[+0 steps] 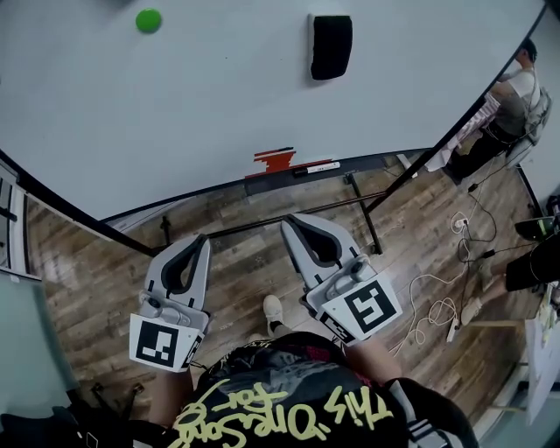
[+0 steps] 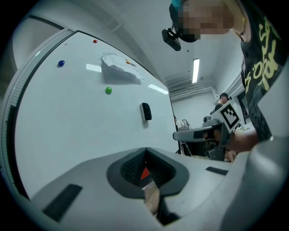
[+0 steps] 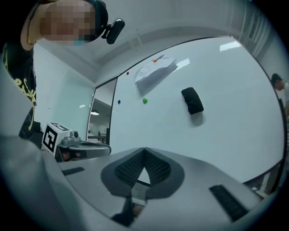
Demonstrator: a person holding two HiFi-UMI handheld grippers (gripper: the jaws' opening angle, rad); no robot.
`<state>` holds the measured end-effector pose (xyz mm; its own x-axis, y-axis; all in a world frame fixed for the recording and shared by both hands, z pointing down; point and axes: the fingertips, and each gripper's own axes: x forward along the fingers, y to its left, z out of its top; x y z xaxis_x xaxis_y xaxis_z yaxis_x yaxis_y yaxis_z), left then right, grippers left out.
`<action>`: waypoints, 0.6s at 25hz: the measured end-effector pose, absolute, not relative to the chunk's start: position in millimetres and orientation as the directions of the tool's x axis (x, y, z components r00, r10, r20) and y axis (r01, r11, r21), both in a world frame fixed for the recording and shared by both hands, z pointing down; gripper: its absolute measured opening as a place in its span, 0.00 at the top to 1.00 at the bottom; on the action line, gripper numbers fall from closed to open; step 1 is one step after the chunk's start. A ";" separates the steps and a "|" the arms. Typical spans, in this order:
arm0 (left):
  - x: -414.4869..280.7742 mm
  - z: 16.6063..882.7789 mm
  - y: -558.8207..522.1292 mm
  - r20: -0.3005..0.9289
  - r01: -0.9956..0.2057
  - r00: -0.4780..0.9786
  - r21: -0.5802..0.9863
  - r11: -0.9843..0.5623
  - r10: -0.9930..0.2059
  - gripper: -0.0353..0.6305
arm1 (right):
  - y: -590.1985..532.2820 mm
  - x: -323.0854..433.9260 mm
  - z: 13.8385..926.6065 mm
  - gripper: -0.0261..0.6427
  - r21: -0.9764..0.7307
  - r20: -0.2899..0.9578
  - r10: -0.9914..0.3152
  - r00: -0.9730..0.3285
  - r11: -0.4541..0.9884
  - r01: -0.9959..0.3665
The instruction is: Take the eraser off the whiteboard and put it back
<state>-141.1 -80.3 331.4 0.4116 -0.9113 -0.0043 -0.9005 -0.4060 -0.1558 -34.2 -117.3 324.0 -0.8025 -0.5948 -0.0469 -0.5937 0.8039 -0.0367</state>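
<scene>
Eraser point(image 1: 331, 46): black, upright on the whiteboard point(image 1: 219, 105), well apart from both grippers.
Left gripper point(image 1: 202, 239): fingers point(image 2: 81, 180) pressed together, nothing between them, pointing at the whiteboard.
Right gripper point(image 1: 292, 224): fingers pressed together, nothing between them, beside the left one.
Magnet point(image 1: 148, 20): green, left of the eraser.
Tray point(image 1: 262, 182): at the whiteboard's lower edge, holding a red thing point(image 1: 278, 160).
Shirt point(image 1: 262, 367): black, with yellow script that seems to read "This One's for".
Floor point(image 1: 87, 289): wood planks, with white cables point(image 1: 433, 306) at the right.
</scene>
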 end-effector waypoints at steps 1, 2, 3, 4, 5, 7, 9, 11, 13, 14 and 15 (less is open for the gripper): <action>-142.4 331.6 -79.9 -0.004 -0.901 0.412 -0.154 -0.406 -0.911 0.94 | -116.7 -35.4 324.2 0.95 -0.036 -0.045 -0.596 -0.802 0.803 -0.594; -143.0 331.7 -79.9 -0.004 -0.900 0.413 -0.153 -0.407 -0.911 0.94 | -116.3 -36.0 324.2 0.95 -0.035 -0.044 -0.597 -0.801 0.803 -0.596; -142.7 331.6 -79.9 -0.004 -0.900 0.414 -0.154 -0.409 -0.910 0.94 | -116.0 -35.7 324.1 0.95 -0.034 -0.045 -0.598 -0.800 0.802 -0.597; -141.3 331.4 -79.7 -0.005 -0.898 0.417 -0.155 -0.411 -0.909 0.94 | -115.6 -34.5 324.0 0.95 -0.032 -0.046 -0.599 -0.799 0.801 -0.598; -139.2 331.1 -79.4 -0.008 -0.897 0.419 -0.157 -0.413 -0.908 0.94 | -115.2 -32.7 324.0 0.95 -0.031 -0.048 -0.601 -0.798 0.800 -0.600; -134.9 331.0 -78.8 -0.010 -0.896 0.421 -0.159 -0.414 -0.907 0.94 | -114.5 -28.4 324.2 0.95 -0.029 -0.050 -0.602 -0.797 0.798 -0.602; -132.2 330.8 -78.9 -0.010 -0.896 0.422 -0.160 -0.415 -0.906 0.94 | -114.2 -25.5 323.8 0.95 -0.026 -0.051 -0.604 -0.795 0.797 -0.604; -131.6 329.6 -78.7 -0.015 -0.894 0.426 -0.161 -0.418 -0.905 0.94 | -113.9 -24.9 322.7 0.95 -0.023 -0.052 -0.607 -0.793 0.794 -0.607; -131.9 328.7 -78.9 -0.015 -0.893 0.428 -0.161 -0.420 -0.904 0.94 | -113.8 -25.2 321.6 0.95 -0.021 -0.052 -0.609 -0.791 0.793 -0.609; -132.1 328.5 -79.4 -0.014 -0.893 0.428 -0.162 -0.421 -0.904 0.94 | -114.2 -25.4 321.2 0.95 -0.020 -0.052 -0.610 -0.791 0.792 -0.610; -132.2 328.2 -80.0 -0.013 -0.892 0.429 -0.162 -0.421 -0.903 0.94 | -114.8 -25.6 321.0 0.95 -0.020 -0.052 -0.610 -0.791 0.792 -0.610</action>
<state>-132.2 -80.0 328.2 0.4287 -0.9034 -0.0128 -0.8924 -0.4212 -0.1617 -25.6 -114.8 321.0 -0.7906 -0.6101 -0.0515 -0.6100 0.7922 -0.0202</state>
